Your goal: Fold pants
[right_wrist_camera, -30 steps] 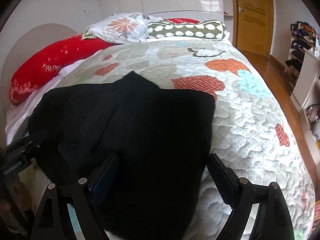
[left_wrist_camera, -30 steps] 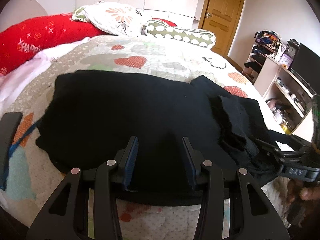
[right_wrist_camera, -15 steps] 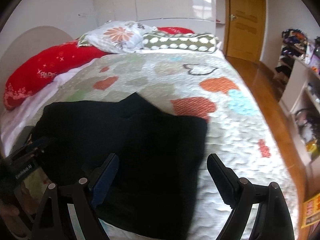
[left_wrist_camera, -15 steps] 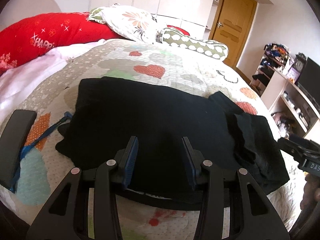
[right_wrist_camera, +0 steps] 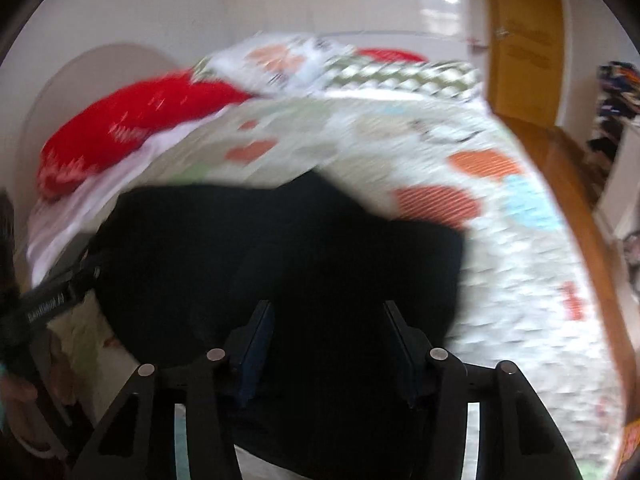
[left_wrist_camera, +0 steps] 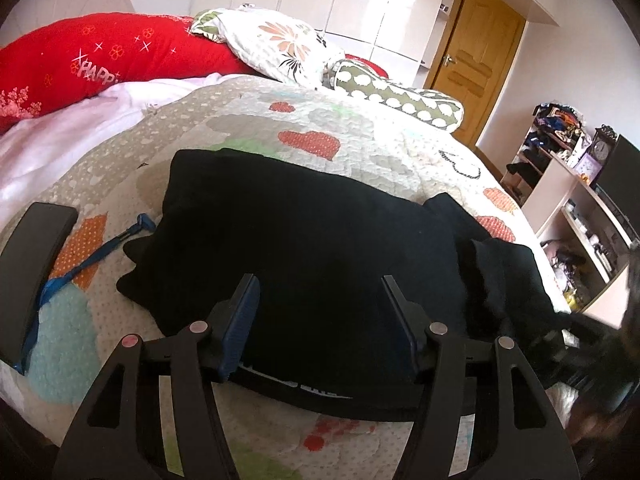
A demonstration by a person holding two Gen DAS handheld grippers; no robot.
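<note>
The black pants (left_wrist_camera: 304, 240) lie folded in a wide bundle on the patterned quilt (left_wrist_camera: 360, 140), with a crumpled end at the right (left_wrist_camera: 508, 276). My left gripper (left_wrist_camera: 318, 300) is open just above the near edge of the pants and holds nothing. In the blurred right wrist view the pants (right_wrist_camera: 280, 248) fill the middle. My right gripper (right_wrist_camera: 326, 324) is open over their near edge, jaws narrower than before, with nothing clearly between them. The left gripper (right_wrist_camera: 60, 300) shows at that view's left edge.
A black phone (left_wrist_camera: 28, 264) and a blue strap (left_wrist_camera: 88, 260) lie on the quilt left of the pants. Red, floral and dotted pillows (left_wrist_camera: 100, 56) sit at the bed's head. A shelf unit (left_wrist_camera: 580, 220) and a wooden door (left_wrist_camera: 472, 68) stand at the right.
My left gripper has opened wider and drawn back a little from the pants. My right gripper has narrowed its jaws and is moving fast, blurring its view.
</note>
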